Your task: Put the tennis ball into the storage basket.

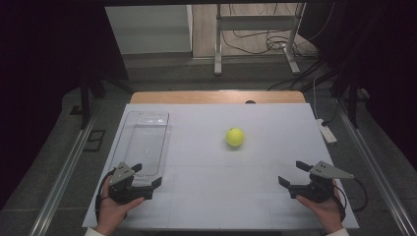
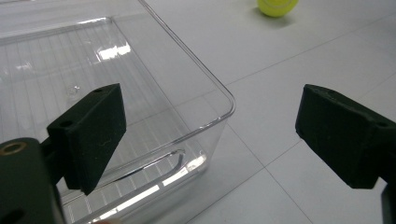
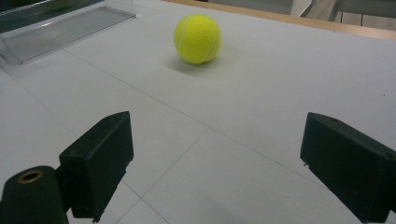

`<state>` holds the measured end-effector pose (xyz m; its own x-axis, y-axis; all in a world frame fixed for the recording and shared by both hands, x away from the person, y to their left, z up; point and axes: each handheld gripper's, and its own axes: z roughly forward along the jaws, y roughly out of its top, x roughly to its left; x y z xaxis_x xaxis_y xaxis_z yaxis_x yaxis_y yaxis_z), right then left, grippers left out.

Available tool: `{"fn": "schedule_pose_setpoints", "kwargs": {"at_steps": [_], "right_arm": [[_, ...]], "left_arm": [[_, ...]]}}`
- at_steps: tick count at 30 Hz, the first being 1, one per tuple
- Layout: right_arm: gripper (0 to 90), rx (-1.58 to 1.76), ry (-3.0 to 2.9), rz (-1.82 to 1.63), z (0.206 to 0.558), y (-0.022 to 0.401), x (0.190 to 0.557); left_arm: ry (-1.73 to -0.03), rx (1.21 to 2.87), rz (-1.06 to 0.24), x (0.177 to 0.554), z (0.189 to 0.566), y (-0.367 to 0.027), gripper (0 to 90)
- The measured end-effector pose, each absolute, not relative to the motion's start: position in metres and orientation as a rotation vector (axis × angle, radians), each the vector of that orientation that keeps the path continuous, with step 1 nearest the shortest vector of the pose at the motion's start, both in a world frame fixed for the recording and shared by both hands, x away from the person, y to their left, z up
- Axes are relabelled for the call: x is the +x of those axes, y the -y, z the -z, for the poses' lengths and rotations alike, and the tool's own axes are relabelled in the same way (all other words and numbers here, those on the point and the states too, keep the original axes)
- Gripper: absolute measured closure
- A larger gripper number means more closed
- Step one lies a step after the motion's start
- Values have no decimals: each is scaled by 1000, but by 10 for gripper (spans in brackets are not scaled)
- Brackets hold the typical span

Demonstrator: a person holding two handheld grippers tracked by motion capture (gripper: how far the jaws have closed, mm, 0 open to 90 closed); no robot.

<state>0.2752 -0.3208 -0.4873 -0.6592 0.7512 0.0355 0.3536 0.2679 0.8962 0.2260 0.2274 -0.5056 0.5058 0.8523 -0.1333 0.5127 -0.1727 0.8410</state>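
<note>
Near the table's (image 1: 206,206) front-left corner, the left gripper (image 1: 146,178) rests with jaws spread and empty, at the near end of a clear rectangular plastic tray (image 1: 129,140) along the left edge. A yellow-green felt tennis ball (image 1: 235,137) sits mid-table, slightly right. Near the front-right corner, the right gripper (image 1: 291,173) has jaws spread, empty.

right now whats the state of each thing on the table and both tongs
tennis ball: loose on the table, untouched, apart from the bin
clear bin: upright, empty, no lid
left tongs: open, holding nothing, beside the bin's near corner
right tongs: open, holding nothing, short of the ball
</note>
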Motion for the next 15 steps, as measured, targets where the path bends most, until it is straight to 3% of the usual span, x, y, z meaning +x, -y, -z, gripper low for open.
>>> {"fn": "schedule_pose_setpoints", "kwargs": {"at_steps": [15], "right_arm": [[107,985,-2175,-1350,490,316,278]], "left_arm": [[-1140,1835,-470,223,506,-228,98]]}}
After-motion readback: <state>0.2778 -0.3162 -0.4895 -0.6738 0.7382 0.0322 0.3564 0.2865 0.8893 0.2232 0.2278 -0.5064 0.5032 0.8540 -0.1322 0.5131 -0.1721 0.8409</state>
